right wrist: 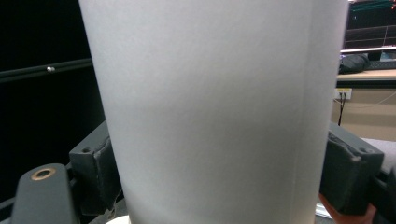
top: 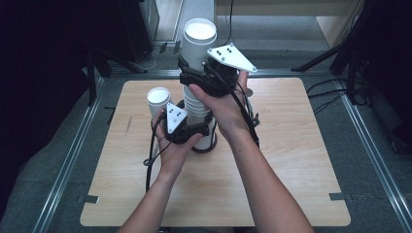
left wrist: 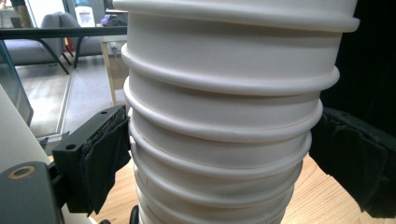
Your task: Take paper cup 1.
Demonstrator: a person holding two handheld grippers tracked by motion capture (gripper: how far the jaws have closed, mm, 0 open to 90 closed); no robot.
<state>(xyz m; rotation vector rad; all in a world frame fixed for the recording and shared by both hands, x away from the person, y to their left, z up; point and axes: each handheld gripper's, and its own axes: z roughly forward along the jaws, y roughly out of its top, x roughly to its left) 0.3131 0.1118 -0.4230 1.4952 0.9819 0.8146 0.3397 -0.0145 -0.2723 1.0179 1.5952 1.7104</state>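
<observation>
A tall stack of white paper cups [top: 197, 109] stands upright near the middle of the wooden surface [top: 291, 160], long axis vertical, mouths up, the rolled rims showing as rings one above another in the left gripper view [left wrist: 224, 130]. The top cup [top: 198, 43] sits raised above the rest, also upright with its open mouth toward the ceiling; its plain white wall [right wrist: 215, 112] runs between the two pads in the right gripper view.

The right tool [top: 201, 73] is closed on that top cup just under its upper part, pads pressed to both sides of the wall. The left tool [top: 197, 130] sits low on the stack, its pads against the ringed sides to left and right, holding the stack in place.

A second, single cup [top: 158, 102] stands upright just left of the stack, close beside the left hand [top: 172, 145].

The stack is well away from every edge of the surface; bare wood lies open to the right, to the left and toward the person. Beyond the far edge runs a metal rail [top: 145, 73] and dark stands.
</observation>
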